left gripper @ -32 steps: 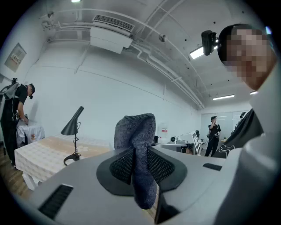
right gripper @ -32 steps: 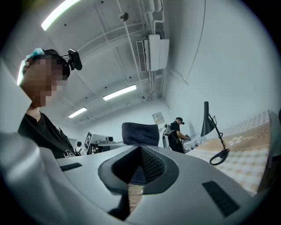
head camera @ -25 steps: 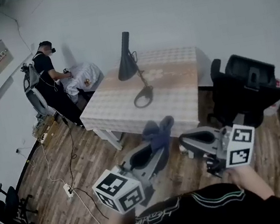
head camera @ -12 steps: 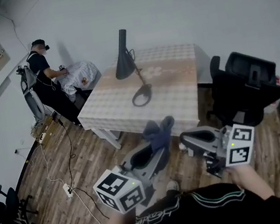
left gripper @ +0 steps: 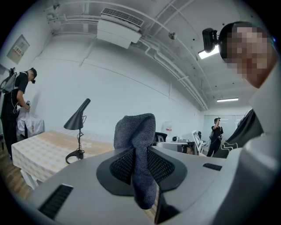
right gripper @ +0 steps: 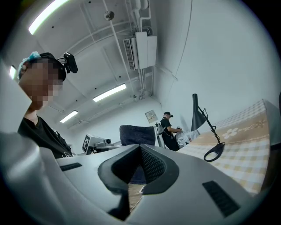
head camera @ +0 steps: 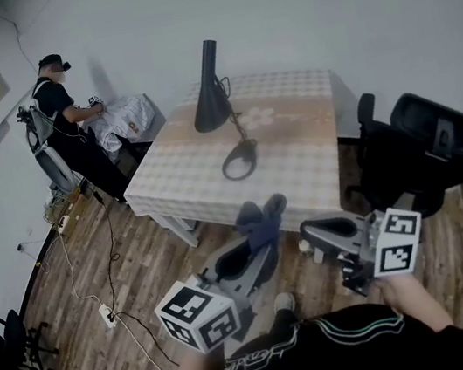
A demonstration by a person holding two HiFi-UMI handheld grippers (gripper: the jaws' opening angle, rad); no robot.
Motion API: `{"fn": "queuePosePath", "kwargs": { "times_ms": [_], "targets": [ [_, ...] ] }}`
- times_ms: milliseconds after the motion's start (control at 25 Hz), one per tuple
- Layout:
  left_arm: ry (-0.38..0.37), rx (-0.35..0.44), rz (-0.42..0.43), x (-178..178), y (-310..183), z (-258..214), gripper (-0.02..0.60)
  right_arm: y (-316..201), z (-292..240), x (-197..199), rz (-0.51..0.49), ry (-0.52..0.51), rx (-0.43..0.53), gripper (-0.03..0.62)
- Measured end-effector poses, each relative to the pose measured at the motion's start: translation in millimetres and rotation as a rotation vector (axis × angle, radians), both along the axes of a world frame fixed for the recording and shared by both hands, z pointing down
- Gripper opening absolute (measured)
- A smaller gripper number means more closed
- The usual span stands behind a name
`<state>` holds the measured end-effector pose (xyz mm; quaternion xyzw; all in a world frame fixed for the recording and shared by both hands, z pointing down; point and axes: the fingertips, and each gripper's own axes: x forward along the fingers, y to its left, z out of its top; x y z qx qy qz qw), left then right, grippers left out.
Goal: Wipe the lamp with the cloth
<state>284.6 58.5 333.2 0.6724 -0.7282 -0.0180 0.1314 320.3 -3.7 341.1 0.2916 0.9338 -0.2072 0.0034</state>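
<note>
Low in the head view, in front of the person's dark shirt, the left gripper (head camera: 254,239) is clamping a grey-blue cloth (head camera: 261,215) between its jaws, the cloth's folded top sticking up above the tips and a shorter end hanging below them, as the left gripper view is showing plainly. Beside it the right gripper (head camera: 308,230) is holding its jaws together with nothing between them. Both grippers are hovering over the wooden floor (head camera: 83,250), short of the table (head camera: 308,166) and well apart from the lamp (head camera: 210,86). That black lamp is standing upright on the table's patterned top, its cone shade narrowing upward and its ring-shaped base (head camera: 239,162) resting nearer the front edge, with neither gripper touching it. A black office chair (head camera: 424,146) is sitting to the right of the table. At the far left, by the wall, another person (head camera: 59,112) in dark clothes is standing and reaching toward something pale beside the table's far corner
</note>
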Motion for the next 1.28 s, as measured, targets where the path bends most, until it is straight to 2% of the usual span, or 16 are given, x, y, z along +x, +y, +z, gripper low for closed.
{"fn": "queuePosePath", "kwargs": {
  "times_ms": [200,600,960,1280],
  "targets": [
    [0.019,-0.021,0.007,-60.6,-17.4,10.3,0.072,-18.6,12.8,-57.8,0.02,0.033,-0.024,0.011],
    [0.012,-0.062,0.035,-189.1,-62.6,19.7,0.072,-62.9,25.3,-172.2,0.09,0.087,-0.056,0.011],
    [-0.161,-0.056,0.031,-289.6,-91.0,-13.2,0.072,-80.3,18.5,-252.2,0.153,0.098,-0.027,0.011],
    [-0.28,-0.015,0.018,-334.6,-120.3,-57.7,0.072,-95.6,17.2,-275.3,0.166,0.092,-0.006,0.011]
  ]
}}
